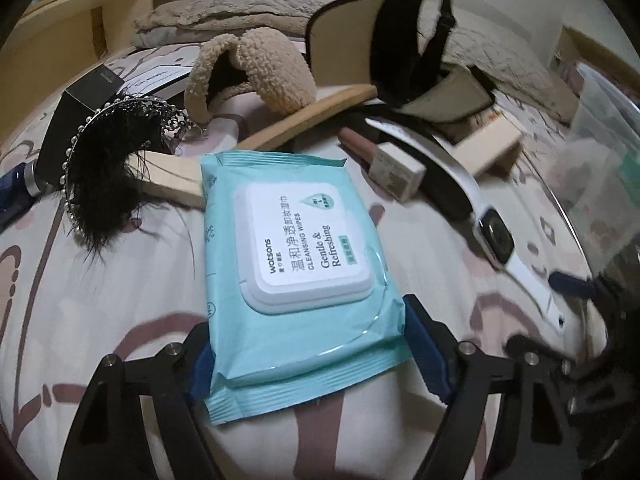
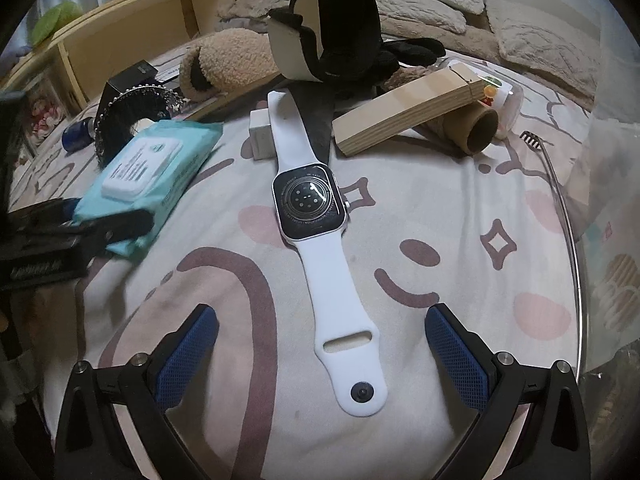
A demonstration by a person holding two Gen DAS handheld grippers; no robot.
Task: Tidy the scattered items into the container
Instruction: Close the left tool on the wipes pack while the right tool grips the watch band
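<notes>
my left gripper (image 1: 308, 356) has its blue ribbed pads on either side of the near end of the wipes pack (image 1: 296, 264); they look to touch the soft teal film, though i cannot tell whether they squeeze it yet, and the pack lies flat on the bedspread (image 1: 100, 320). my right gripper (image 2: 320, 356) stands wide with nothing gripped, the buckle end of the white watch (image 2: 316, 216) lying between the pads, clear of both. the watch is face down, its strap smooth rubbery silicone, its back glossy glass. by my reckoning the tidying is barely begun: the clear plastic container (image 2: 616, 264) sits at the bed's right edge, its contents too blurred to read, and nearly everything is left to go in. further toward the head of the bed lie a fuzzy beige earmuff (image 1: 248, 68), a black feathered headband (image 1: 108, 172) with a beaded rim, a matte black box (image 1: 80, 116), a plywood block (image 2: 408, 116) propped on a cardboard tube (image 2: 476, 128), a small white box (image 2: 262, 136) and a stiff black-edged visor (image 1: 384, 32).
</notes>
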